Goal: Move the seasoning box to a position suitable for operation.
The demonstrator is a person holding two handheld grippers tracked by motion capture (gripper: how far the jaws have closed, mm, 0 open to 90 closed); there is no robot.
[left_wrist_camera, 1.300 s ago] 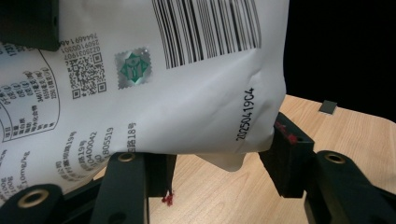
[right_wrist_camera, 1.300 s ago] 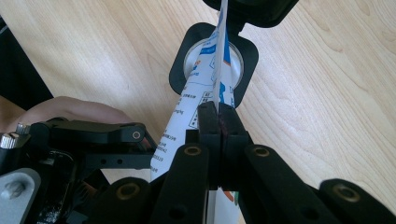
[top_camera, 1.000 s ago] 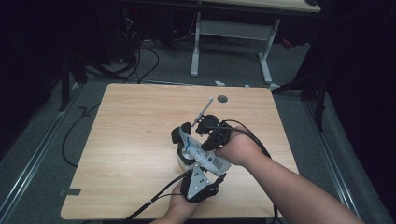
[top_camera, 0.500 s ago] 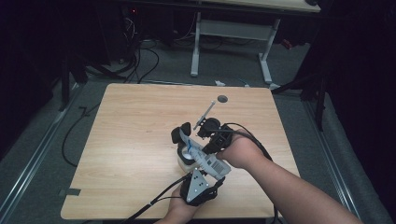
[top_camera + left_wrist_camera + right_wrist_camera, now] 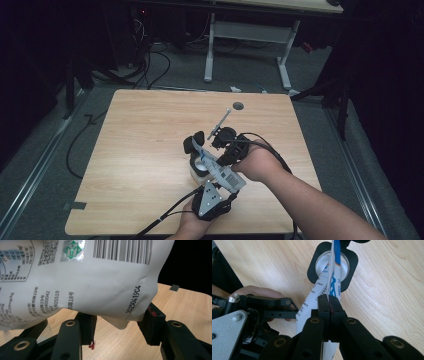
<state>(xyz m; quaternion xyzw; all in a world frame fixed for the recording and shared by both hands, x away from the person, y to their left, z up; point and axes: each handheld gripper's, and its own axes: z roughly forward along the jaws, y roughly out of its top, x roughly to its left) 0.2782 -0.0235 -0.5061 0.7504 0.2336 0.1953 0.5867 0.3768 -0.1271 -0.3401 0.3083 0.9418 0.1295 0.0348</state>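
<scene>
The right gripper (image 5: 329, 305) is clamped on the upper edge of the white pouch (image 5: 82, 277), its long axis slanting down into the cup (image 5: 332, 264). The left gripper (image 5: 117, 325) straddles the pouch's lower corner, jaws just closing, apparently not yet pressing.

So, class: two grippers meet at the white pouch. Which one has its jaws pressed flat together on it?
The right gripper: its jaws pinch the white pouch flat. The left gripper has a gap between its jaws beneath the pouch.
</scene>
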